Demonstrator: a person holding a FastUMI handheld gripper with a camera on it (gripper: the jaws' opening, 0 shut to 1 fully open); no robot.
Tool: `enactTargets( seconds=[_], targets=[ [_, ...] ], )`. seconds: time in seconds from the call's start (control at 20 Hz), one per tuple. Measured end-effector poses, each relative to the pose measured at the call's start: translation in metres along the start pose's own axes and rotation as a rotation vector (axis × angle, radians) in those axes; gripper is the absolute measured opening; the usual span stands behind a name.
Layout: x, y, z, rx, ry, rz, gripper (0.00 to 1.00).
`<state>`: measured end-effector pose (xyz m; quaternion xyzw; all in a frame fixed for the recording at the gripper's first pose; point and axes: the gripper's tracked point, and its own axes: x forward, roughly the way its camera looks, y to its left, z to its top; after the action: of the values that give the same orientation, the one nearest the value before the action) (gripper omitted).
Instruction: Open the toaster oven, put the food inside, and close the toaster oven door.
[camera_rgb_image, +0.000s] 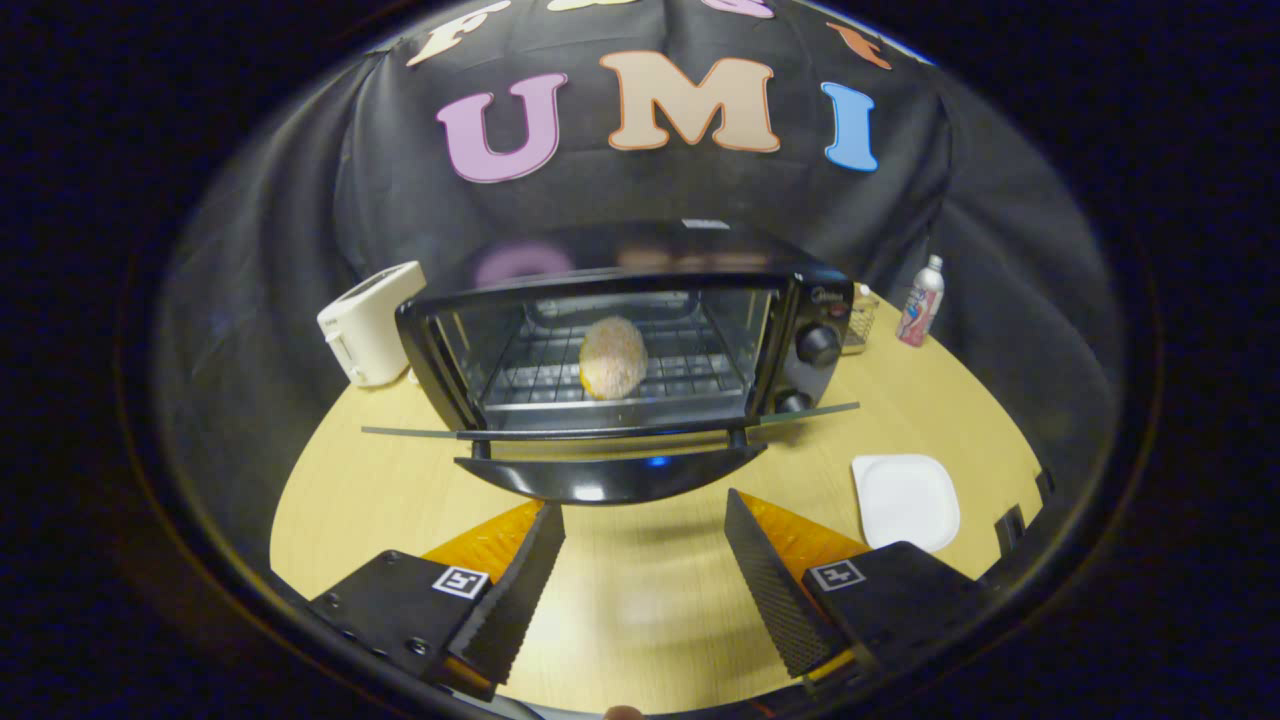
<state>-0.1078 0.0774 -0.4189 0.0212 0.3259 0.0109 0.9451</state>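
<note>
Gripper view: the gripper (645, 520) is hovering over the wooden table (640, 600) with its fingers standing well apart and gripping nothing. Just ahead of them, the toaster oven (630, 345) is sitting with its door (610, 455) hanging fully open, the glass panel lying flat and the dark handle edge facing the fingers. The food (612, 357), a round pale bun, is resting on the wire rack (690, 370) inside the oven cavity. A white toaster (370, 322) is standing just beside the oven's left flank. A white square plate (906, 500) is lying on the table, right of the fingers. A bottle (921, 301) is standing upright beyond the oven, near a small wire basket (860, 322).
</note>
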Motion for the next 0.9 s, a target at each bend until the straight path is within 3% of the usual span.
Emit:
enactTargets(
  seconds=[0.5, 0.7, 0.9],
  targets=[
    [0.038, 0.004, 0.065, 0.114, -0.089, 0.014, 1.0],
    [0.031, -0.005, 0.068, 0.066, -0.093, -0.008, 1.0],
    [0.008, -0.011, 0.098, 0.061, -0.166, 0.006, 1.0]
  ],
)
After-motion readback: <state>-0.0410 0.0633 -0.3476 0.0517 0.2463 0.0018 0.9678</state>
